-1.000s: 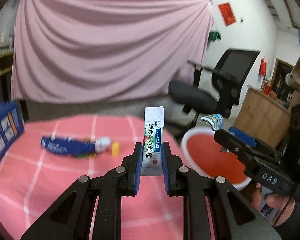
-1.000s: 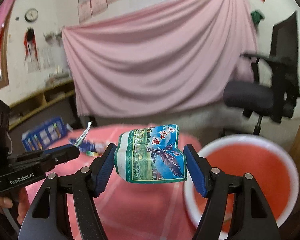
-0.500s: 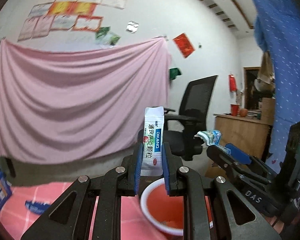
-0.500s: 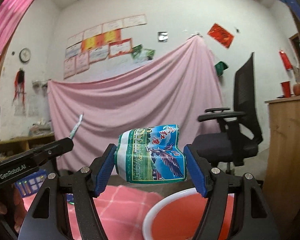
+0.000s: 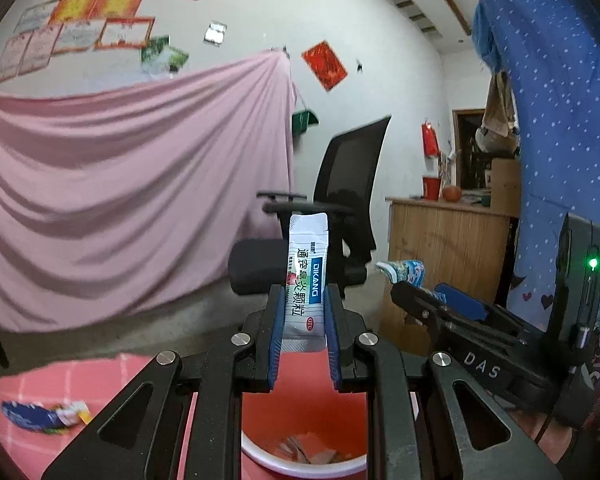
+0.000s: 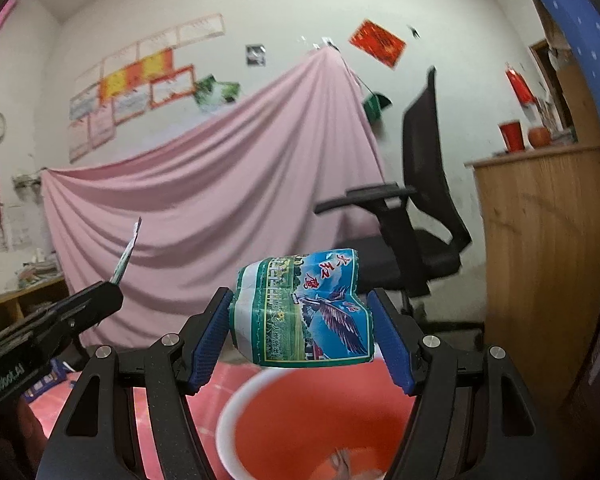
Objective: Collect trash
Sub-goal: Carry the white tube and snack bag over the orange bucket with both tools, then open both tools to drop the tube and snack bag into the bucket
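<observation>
Overhanging basin rim (image 6: 236,408), clamped sachet (image 5: 306,280).

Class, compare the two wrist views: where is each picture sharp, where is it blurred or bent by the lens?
Left wrist view: the white sachet is sharp, and the walls curve towards dark corners. Right wrist view: the crumpled pack is sharp; the black chair and the red basin are smeared, and the room bends likewise.
</observation>
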Demonstrator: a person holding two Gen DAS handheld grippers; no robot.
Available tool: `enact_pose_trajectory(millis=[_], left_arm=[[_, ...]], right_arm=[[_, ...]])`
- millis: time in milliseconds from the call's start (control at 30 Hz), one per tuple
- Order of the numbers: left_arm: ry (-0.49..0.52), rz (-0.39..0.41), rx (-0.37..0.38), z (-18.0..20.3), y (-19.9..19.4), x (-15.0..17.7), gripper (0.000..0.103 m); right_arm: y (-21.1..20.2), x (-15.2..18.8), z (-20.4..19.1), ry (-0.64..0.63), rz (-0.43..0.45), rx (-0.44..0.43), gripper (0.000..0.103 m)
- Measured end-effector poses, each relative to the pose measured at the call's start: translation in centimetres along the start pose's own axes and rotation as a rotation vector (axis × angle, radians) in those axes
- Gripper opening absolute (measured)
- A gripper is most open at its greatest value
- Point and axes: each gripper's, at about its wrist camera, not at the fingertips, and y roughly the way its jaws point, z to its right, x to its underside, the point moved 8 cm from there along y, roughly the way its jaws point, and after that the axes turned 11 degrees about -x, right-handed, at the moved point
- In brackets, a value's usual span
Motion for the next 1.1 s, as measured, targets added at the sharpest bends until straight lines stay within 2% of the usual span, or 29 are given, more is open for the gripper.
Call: enact_pose_trajectory(millis=[333, 500, 733, 833, 1033, 1100], left_arm=[[-0.089, -0.282, -0.014, -0.9, 5.7, 4.4, 0.016], [-0.085, -0.361, -0.010, -0.8, 7.1, 5.6, 0.016], [-0.085, -0.419, -0.035, -1.6, 7.6, 6.7, 0.017], [-0.102, -0.442, -0.049, -2.4, 7.5, 7.2, 0.030], [-0.139, -0.439, -0.087, -4.5, 6.4, 7.1, 0.031], [-0.153, -0.428, -0.108, -5.5, 5.8, 6.9, 0.036]], right_arm=[[2.3, 3.2, 2.2, 0.083, -0.181, 0.046, 0.068], [3.2, 4.5, 2.9, 0.119, -0.241, 0.047, 0.068], [4.0, 5.8, 3.1, 0.137, -0.310, 0.053, 0.069], [4.2, 5.9, 3.1, 0.140, -0.319, 0.056, 0.071], [4.8, 6.0, 2.9, 0.147, -0.337, 0.063, 0.073], [4.8, 5.7, 2.3, 0.138, -0.325, 0.058, 0.078]])
